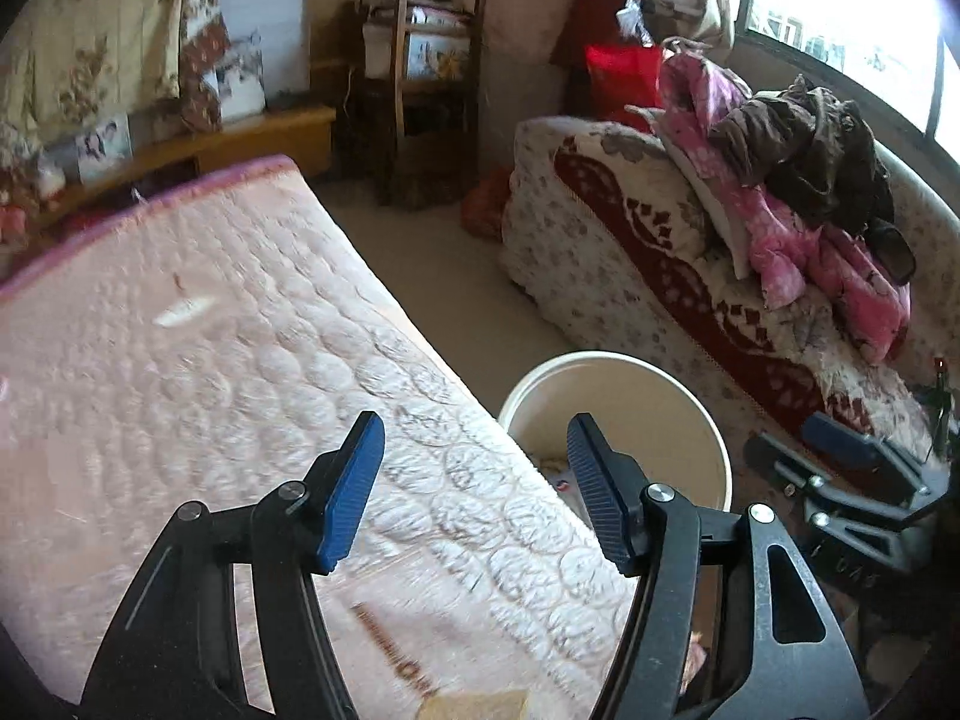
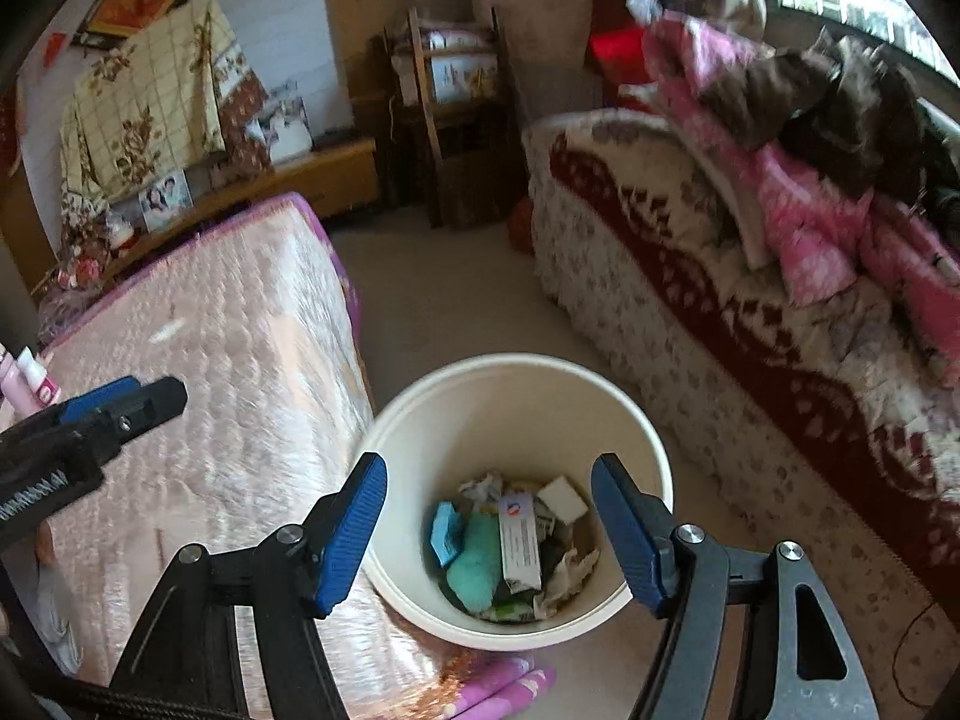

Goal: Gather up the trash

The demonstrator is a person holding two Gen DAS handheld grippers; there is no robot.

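Trash (image 2: 516, 546), a white carton, teal wad and crumpled paper, is lying in the cream bucket (image 2: 636, 420), which is standing on the floor (image 2: 456, 300) against the mattress's (image 2: 228, 360) near side edge, probably for easy dropping. We are holding the right gripper (image 2: 489, 531) over the bucket's mouth, jaws spread and gripping nothing. Our left gripper (image 1: 474, 492) is hovering over that mattress edge, jaws likewise apart and empty.

Pink quilted mattress (image 2: 210, 360), patterned sofa (image 2: 690, 300) piled with pink clothes (image 2: 804, 228), wooden chair (image 1: 420, 90)
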